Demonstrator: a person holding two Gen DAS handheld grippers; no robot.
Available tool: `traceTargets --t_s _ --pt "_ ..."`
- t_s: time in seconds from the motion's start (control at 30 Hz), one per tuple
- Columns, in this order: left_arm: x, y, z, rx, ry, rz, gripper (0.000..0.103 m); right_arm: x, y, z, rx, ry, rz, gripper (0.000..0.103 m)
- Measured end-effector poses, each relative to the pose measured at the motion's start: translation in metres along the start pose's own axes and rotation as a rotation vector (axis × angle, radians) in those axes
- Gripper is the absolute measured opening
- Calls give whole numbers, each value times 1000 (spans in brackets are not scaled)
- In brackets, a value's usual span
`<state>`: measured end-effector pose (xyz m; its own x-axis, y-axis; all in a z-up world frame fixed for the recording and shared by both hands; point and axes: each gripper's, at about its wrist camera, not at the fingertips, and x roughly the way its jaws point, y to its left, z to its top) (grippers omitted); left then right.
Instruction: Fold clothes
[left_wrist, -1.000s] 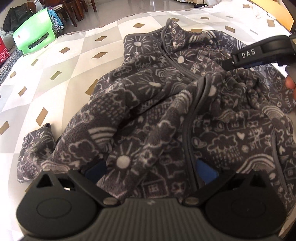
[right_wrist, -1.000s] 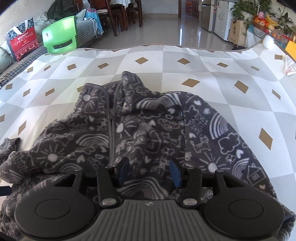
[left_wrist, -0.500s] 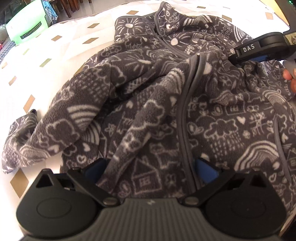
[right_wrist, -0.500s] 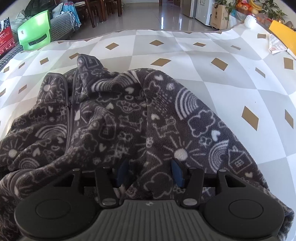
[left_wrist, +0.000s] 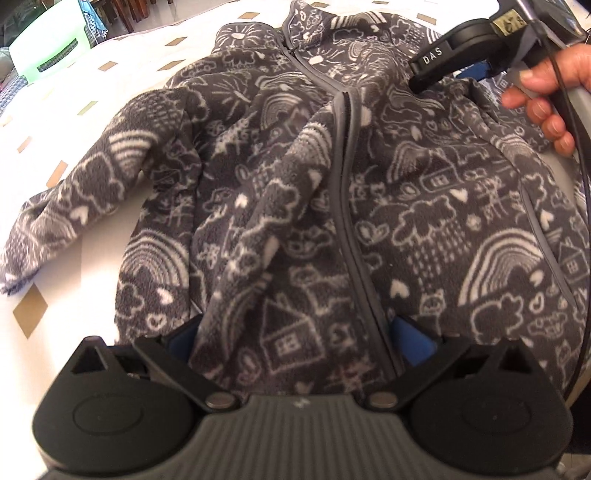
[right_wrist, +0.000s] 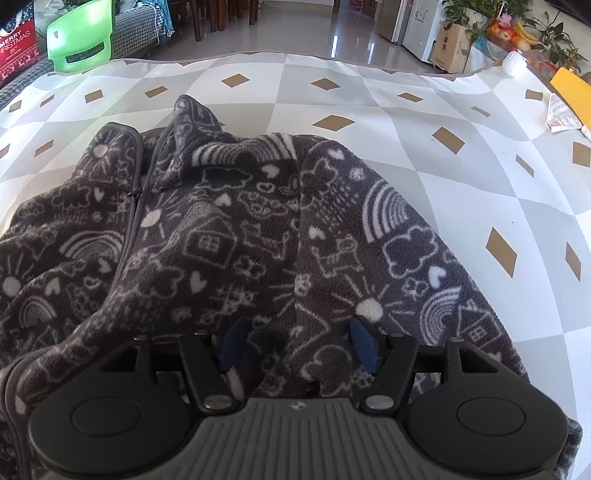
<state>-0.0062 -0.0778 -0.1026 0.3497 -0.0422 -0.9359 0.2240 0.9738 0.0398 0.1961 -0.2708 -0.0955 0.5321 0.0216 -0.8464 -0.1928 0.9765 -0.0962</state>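
- A dark grey fleece jacket (left_wrist: 332, 206) with white drawings of rainbows, houses, clouds and hearts lies spread, front up and rumpled, on a tablecloth (right_wrist: 461, 177) of grey and white diamonds with small tan lozenges
- The left gripper (left_wrist: 295, 338) points steeply down at the jacket's lower front; its jaws stand wide apart, and a raised fold of fleece and the grey zipper strip (left_wrist: 347, 206) lie between the two blue pads, which do not visibly press on the cloth
- Ahead of the left jaws the zipper runs up to the standing collar (left_wrist: 314, 22); one sleeve (left_wrist: 74, 206) trails away to the left of them
- The right gripper (right_wrist: 297, 343) also points down into the jacket; its jaws are opening, with bunched fleece between the blue pads and a gap showing at each pad
- In the left wrist view the right gripper's black body appears at upper right, held by a hand (left_wrist: 546, 96)
- Beyond the cloth, well ahead of the right jaws, stand a green plastic chair (right_wrist: 79, 37), a red gift bag (right_wrist: 18, 44) and potted plants (right_wrist: 546, 33)
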Motion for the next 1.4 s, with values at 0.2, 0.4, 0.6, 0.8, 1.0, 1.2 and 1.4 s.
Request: traceTargets --t_s 0.2,0.4,0.6,0.8,1.0,1.2,1.4 --pt "-9 -11 -20 -10 -10 15 103 -5 8 -5 -31 4 6 65" --pt "-34 -17 -18 11 -114 73 103 -23 3 -1 -41 -15 73 64" --pt "-75 -2 18 13 -262 151 103 -62 -28 5 64 -59 132 65" --pt "-75 25 62 -86 -243 73 103 -75 -36 -3 79 -36 138 65" --pt "-49 25 75 -26 -190 89 103 -66 -41 -12 94 23 170 65" --pt "-23 47 97 -102 -167 37 103 -53 -37 -9 33 10 155 65" --pt "3 55 114 -101 -169 1 103 -36 -28 1 24 31 174 65"
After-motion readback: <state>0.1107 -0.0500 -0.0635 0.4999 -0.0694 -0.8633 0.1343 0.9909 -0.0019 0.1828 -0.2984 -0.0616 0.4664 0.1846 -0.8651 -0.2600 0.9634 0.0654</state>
